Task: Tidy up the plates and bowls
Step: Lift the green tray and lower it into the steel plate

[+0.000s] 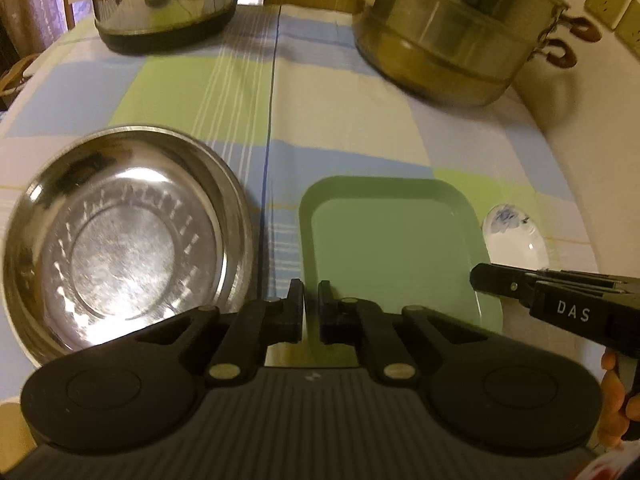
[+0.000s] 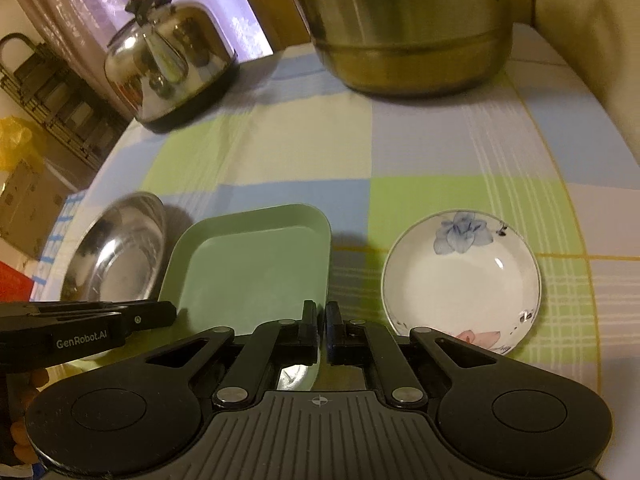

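- Left wrist view: the desk wears a checked cloth of blue, green and pale squares and carries everything named here
- a tall steel steamer pot stands at the far right of the desk, a shiny kettle at the far left, well apart from each other
- the steel bowl lies near left, just beside the left tongs on their left
- the green square plate lies between the steel bowl and the white flowered dish, near both but touching neither as far as shows
- the left tongs are pressed together over the plate's near left edge; the plate's rim shows in the narrow slit between the fingers, though whether they pinch it I cannot tell
- the right tongs are also pressed together, at the plate's near right edge, the flowered dish just beside them on the right; a grip on the rim cannot be made out
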Available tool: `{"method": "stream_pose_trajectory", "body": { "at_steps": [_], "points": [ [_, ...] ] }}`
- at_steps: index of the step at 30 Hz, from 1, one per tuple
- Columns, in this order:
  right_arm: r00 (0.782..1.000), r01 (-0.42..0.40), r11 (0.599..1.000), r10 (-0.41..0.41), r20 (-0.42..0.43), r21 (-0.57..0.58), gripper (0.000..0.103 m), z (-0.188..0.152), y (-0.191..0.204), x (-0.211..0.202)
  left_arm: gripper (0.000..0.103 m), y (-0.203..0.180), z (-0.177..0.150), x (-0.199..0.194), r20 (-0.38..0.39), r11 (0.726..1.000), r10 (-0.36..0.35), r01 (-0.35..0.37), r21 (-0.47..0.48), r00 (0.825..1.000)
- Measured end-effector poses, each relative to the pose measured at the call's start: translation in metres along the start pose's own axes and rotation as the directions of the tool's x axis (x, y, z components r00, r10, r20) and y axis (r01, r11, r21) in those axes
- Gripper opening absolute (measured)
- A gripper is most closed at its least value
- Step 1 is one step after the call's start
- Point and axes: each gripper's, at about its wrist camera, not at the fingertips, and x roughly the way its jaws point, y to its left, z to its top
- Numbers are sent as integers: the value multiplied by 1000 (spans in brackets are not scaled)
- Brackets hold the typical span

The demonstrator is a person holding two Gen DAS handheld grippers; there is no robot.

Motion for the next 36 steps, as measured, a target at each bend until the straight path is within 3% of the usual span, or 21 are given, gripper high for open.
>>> {"method": "stream_pose_trajectory", "body": {
  "at_steps": [11, 23, 36],
  "points": [
    [998, -4, 1000, 3, 57, 21, 4, -3, 65, -13, 6, 53, 11, -42, 59, 1000, -14, 12, 26, 998],
    [999, 3, 1000, -2, 54, -15, 4, -9, 163, 37, 6, 143, 15, -54, 69, 999, 33, -35, 26, 997],
    [999, 37, 999, -36, 31, -29, 4, -5, 193, 74, 6, 182, 19, -36, 46, 999, 28, -28, 14, 999]
  ]
}}
